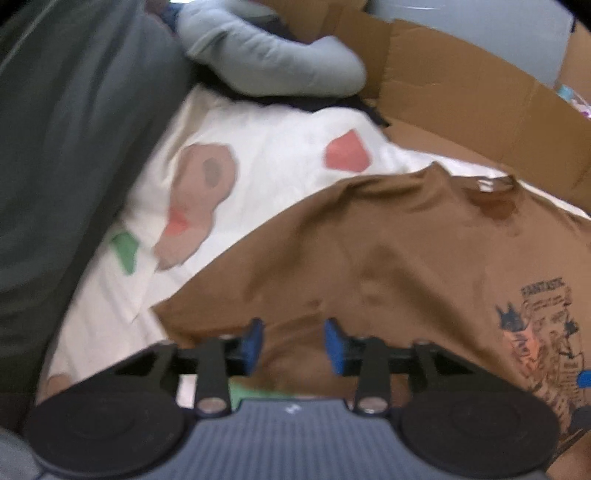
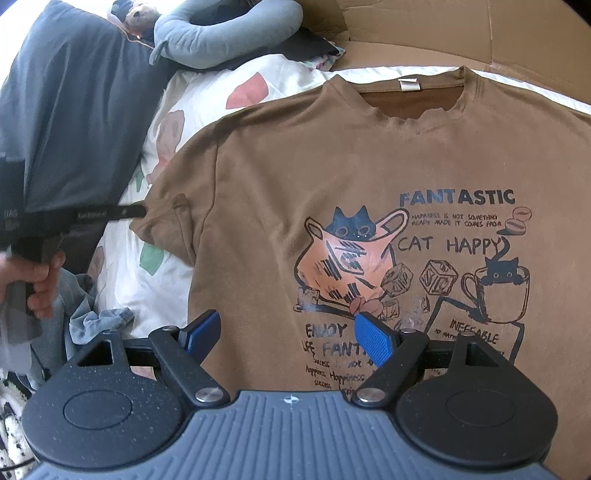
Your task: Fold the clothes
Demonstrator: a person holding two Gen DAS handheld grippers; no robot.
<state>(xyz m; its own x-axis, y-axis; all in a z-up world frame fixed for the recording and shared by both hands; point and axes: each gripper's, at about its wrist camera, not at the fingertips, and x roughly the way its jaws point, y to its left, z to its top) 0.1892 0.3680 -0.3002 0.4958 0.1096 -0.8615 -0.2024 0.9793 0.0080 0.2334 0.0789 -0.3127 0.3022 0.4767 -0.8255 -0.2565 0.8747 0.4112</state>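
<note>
The left claw (image 1: pixel 293 343) stands part open over the sleeve of a brown T-shirt (image 1: pixel 388 251); brown cloth shows between its blue pads (image 1: pixel 334 345), but they are not pressed on it. From the right wrist view this claw (image 2: pixel 142 211) reaches in from the left, its tip at the sleeve edge, with the person's hand (image 2: pixel 35 282) on the grip.

The right claw (image 2: pixel 284 332) is spread wide and holds nothing, poised above the shirt's lower front near its left side edge.

The T-shirt (image 2: pixel 369 155) lies face up and spread flat on a bed, collar away from the cameras, with a white neck label (image 2: pixel 409 85) and a cat print (image 2: pixel 406 266) reading "FANTASTIC" and "CAT HAPPY". Under it is a white bedsheet (image 2: pixel 284 79) patterned with red, green and tan shapes. A dark grey pillow (image 2: pixel 74 110) lies to the left, a grey plush toy (image 2: pixel 225 35) beyond it, and flattened cardboard (image 2: pixel 443 40) along the far side. Crumpled denim (image 2: pixel 96 321) sits at the bed's near left.
</note>
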